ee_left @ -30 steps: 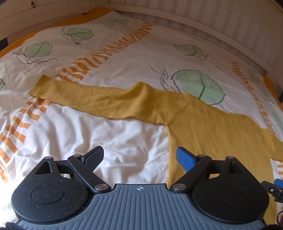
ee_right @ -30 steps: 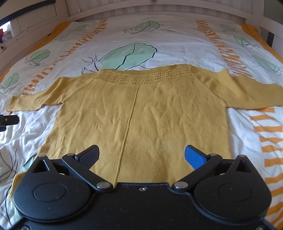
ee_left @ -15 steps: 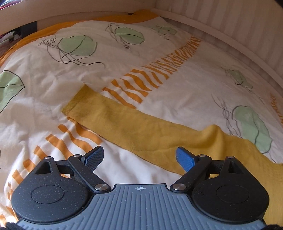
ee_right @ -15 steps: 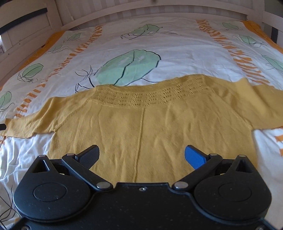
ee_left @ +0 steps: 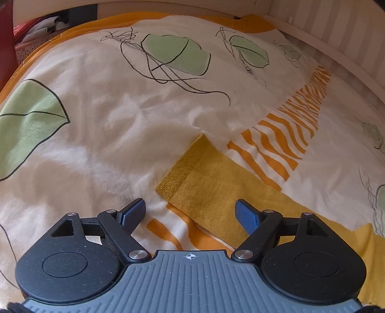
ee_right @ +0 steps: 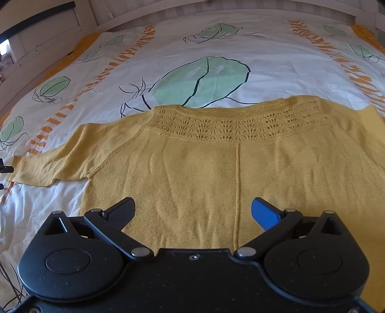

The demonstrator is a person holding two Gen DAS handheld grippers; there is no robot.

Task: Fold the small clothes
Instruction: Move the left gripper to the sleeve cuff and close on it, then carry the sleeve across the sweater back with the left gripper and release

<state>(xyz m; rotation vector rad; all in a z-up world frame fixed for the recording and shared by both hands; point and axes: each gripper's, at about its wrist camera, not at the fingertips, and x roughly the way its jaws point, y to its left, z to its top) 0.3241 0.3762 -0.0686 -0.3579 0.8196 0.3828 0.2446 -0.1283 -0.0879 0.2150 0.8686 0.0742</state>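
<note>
A small yellow knit sweater [ee_right: 216,173] lies flat on the bed, lace neckline away from me, sleeves spread to both sides. In the left wrist view only its left sleeve [ee_left: 216,183] shows, with the ribbed cuff [ee_left: 182,166] just ahead. My left gripper [ee_left: 191,211] is open and empty, hovering close over the sleeve end. My right gripper [ee_right: 192,211] is open and empty above the sweater's body near the centre seam. The left gripper's tip shows at the left edge of the right wrist view [ee_right: 6,168], beside the cuff.
The bed cover [ee_right: 204,55] is white with green leaf prints and orange stripes. A white slatted bed frame [ee_right: 216,7] runs along the far side and the left. Clutter lies beyond the bed's left edge [ee_left: 36,26].
My left gripper has swung left along the sleeve and closed in on the cuff. My right gripper has moved forward over the sweater's body, toward the neckline. Both stay open.
</note>
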